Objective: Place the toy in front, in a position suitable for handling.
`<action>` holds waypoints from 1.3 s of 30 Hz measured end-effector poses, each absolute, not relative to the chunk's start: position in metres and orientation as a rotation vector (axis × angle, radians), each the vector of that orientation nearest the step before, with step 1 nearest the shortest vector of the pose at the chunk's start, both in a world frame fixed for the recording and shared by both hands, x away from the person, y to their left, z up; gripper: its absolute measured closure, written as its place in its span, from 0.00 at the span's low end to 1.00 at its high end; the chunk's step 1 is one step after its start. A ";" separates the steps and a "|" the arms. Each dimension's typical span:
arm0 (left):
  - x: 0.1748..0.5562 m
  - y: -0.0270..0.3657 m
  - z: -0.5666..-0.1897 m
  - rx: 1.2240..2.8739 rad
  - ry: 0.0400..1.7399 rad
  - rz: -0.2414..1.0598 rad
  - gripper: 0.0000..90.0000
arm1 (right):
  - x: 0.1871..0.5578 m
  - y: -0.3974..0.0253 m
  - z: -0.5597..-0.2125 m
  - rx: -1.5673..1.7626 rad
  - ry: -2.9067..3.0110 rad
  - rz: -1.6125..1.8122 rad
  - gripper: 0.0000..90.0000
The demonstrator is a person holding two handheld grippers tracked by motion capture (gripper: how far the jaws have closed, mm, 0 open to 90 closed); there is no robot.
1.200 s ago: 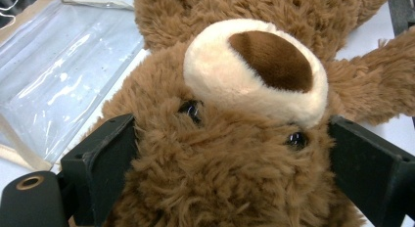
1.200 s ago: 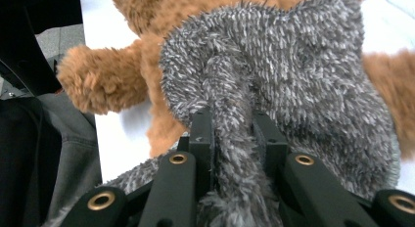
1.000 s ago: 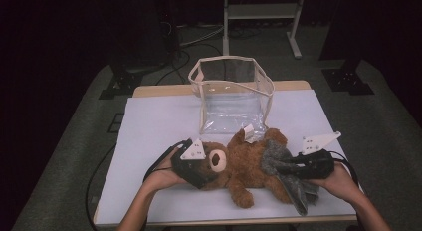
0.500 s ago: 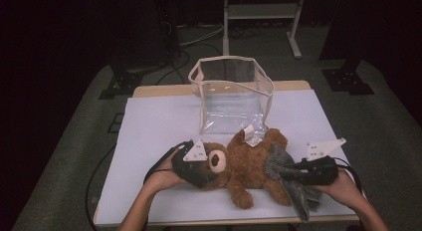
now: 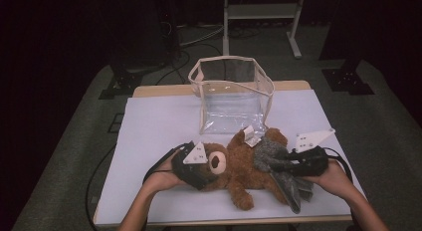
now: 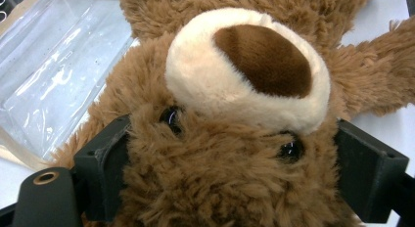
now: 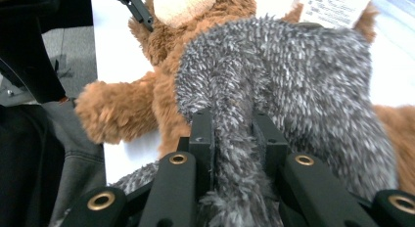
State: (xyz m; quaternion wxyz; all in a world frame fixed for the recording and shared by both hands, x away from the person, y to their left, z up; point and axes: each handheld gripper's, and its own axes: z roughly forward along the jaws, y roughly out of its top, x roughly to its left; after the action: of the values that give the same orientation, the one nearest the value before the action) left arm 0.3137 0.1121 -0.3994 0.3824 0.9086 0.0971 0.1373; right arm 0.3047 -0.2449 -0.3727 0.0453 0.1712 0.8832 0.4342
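— Your fuzzy brown plush bear [image 5: 239, 166] has a cream muzzle with a dark brown nose.
— And the shaggy grey-flecked cloth [image 5: 278, 164] you clamp in black jaws?
— Grey, white-tipped.

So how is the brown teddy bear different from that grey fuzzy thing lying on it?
The teddy bear is brown with a cream muzzle and dark eyes; the grey plush piece is speckled grey, with no face showing. The bear is larger and lies on the table; the grey piece drapes over its body. The left hand-held gripper clasps the bear's head, while the right hand-held gripper pinches the grey piece. Both are soft and furry.
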 end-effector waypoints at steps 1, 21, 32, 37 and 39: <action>0.314 0.113 -0.399 2.312 0.254 0.346 0.15 | 0.306 -0.245 -0.375 0.528 2.698 1.331 0.82; 0.318 0.096 -0.395 2.292 0.178 0.376 0.05 | 0.307 -0.261 -0.396 0.610 2.730 1.298 0.82; 0.315 0.099 -0.389 2.311 0.147 0.347 0.40 | 0.302 -0.260 -0.399 0.604 2.742 1.419 0.82; 0.312 0.114 -0.379 2.271 0.141 0.245 0.40 | 0.286 -0.244 -0.387 0.468 2.770 1.437 0.82; 0.309 0.117 -0.382 2.280 0.136 0.249 0.39 | 0.282 -0.239 -0.382 0.433 2.764 1.423 0.82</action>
State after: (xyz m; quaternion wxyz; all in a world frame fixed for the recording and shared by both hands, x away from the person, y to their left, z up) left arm 0.3089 0.1168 -0.3817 0.4097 0.9052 0.0541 0.0989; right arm 0.2823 -0.2389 -0.3817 0.0012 0.1380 0.8805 0.4534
